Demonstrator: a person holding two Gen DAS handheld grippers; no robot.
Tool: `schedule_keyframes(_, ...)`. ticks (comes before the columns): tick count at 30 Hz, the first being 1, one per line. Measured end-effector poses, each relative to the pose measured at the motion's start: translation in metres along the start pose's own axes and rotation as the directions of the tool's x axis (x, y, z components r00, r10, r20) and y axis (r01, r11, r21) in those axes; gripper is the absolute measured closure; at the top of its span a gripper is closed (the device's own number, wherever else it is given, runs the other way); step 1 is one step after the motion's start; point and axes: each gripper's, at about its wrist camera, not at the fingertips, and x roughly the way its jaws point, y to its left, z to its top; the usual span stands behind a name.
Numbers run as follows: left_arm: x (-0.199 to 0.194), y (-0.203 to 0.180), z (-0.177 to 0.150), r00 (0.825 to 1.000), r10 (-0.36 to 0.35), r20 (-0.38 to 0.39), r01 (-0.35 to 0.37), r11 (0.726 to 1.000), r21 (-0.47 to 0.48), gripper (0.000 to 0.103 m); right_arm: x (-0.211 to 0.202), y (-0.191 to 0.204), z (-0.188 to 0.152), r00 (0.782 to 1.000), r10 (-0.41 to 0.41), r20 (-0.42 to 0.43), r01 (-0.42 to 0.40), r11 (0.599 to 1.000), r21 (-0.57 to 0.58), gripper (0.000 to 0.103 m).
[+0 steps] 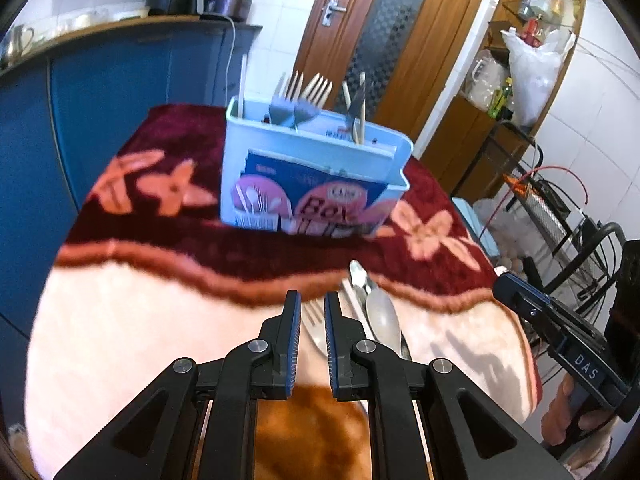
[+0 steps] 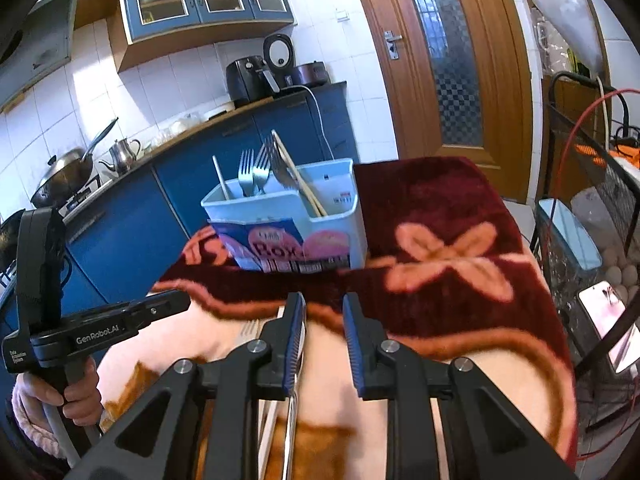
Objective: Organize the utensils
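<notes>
Blanket [image 1: 168, 248] covers the whole table, dark red with pink flowers toward the far edge, pale cream toward the near edge, and its pile is blurred in both views. On the dark red part, close to the far edge, stands the pale blue utensil box [image 1: 312, 172], a printed card tucked into its front pocket; the lettering smears, only "Box" reads. Forks [image 1: 286, 108] stand upright in the middle compartment, tines up, with wooden forks [image 1: 316, 86] behind them and a thin pale stick [image 1: 242, 84] at the left end. How many pieces stand at the box's right end is hard to tell.

Nearer the near edge, on the cream part, loose cutlery lies flat: a spoon [image 1: 382, 312], something shiny beside it that I cannot identify, and a fork [image 1: 314, 326] whose handle is hidden under the left gripper [image 1: 312, 308]. That gripper's jaws are nearly closed, a narrow gap only, hanging over the fork's tines with nothing pinched; whether a pad touches it I cannot tell.

The right gripper [image 2: 323, 312] has a slightly wider gap and holds nothing. A metal handle [image 2: 291, 432] runs beneath its left finger, cut off by the frame. At the left of that view a hand [image 2: 68, 396] grips the other tool's handle, sleeve barely showing.
</notes>
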Motion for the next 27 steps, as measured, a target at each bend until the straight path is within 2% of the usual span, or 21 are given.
schedule_keyframes(6,0.018,-0.002,-0.012,0.998,-0.016,-0.062,0.015,1.000,-0.015,0.089,0.007,-0.006,-0.013,0.999,0.002,-0.034,-0.001,1.000,0.020,0.078)
schedule_keyframes(8,0.022,-0.003,-0.015,0.997,-0.021,-0.076,0.020,1.000,-0.017,0.078,0.009,-0.008,-0.017,0.999,0.000,-0.041,0.001,1.000,0.025,0.078)
schedule_keyframes(10,0.027,-0.004,-0.017,0.996,-0.030,-0.086,0.028,0.999,-0.019,0.075,0.012,-0.010,-0.020,0.999,0.001,-0.050,0.000,1.000,0.030,0.078)
schedule_keyframes(22,0.054,-0.003,-0.024,0.990,-0.020,-0.138,0.014,0.999,-0.042,0.074,0.021,-0.017,-0.030,0.997,0.013,-0.075,-0.009,0.998,0.054,0.077)
schedule_keyframes(27,0.062,0.001,-0.023,0.989,-0.057,-0.134,0.049,0.997,-0.061,0.077,0.023,-0.020,-0.031,0.997,0.016,-0.079,-0.011,0.998,0.062,0.077)
